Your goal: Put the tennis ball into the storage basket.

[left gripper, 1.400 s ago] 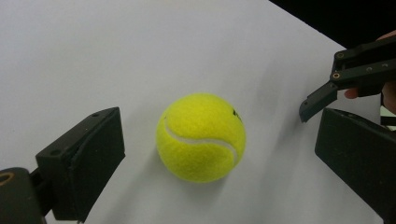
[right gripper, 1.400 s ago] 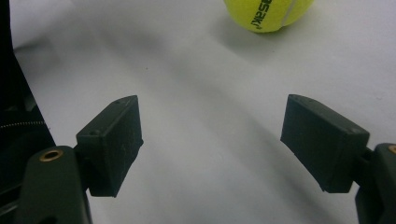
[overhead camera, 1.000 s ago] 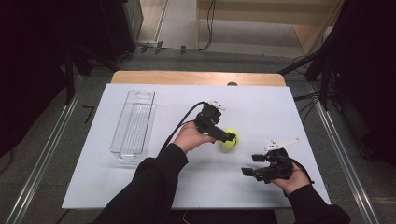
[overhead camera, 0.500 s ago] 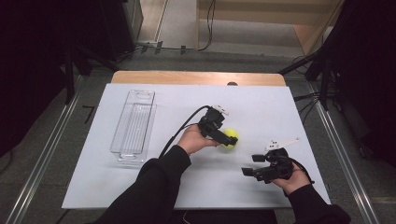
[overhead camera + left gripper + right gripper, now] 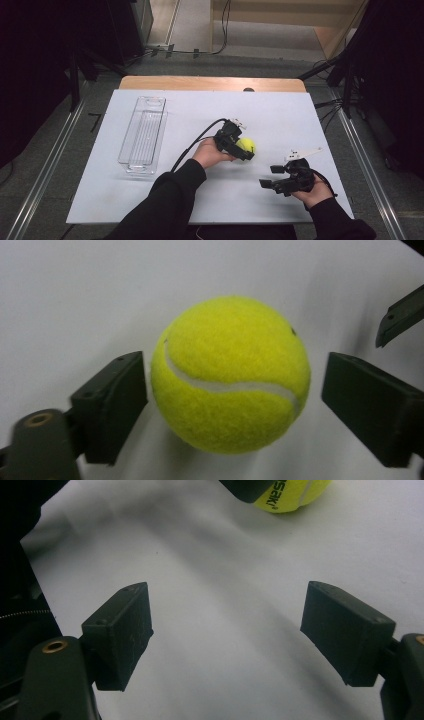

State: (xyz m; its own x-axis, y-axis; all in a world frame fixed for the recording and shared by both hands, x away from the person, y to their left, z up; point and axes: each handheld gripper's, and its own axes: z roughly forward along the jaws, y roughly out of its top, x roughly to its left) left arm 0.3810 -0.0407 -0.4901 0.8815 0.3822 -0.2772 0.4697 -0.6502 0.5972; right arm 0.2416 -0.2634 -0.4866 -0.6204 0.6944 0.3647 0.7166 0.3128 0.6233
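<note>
From the high view, my left gripper (image 5: 246, 151) has come down over the tennis ball (image 5: 247, 144) near the middle of the worktop (image 5: 300, 115), its jaws just closing in around it. My right gripper (image 5: 266, 184) waits near the worktop's front right corner, jaws spread and empty. A clear tray (image 5: 142, 135) lies well apart toward the left edge; nothing blocks the way there.

In the left gripper view, the ball (image 5: 230, 375) sits between my pads (image 5: 117, 405); a slight gap remains at each side, so no grip yet.

In the right gripper view, the wide-open pads (image 5: 122, 635) frame bare worktop, the ball (image 5: 292, 495) beyond.
</note>
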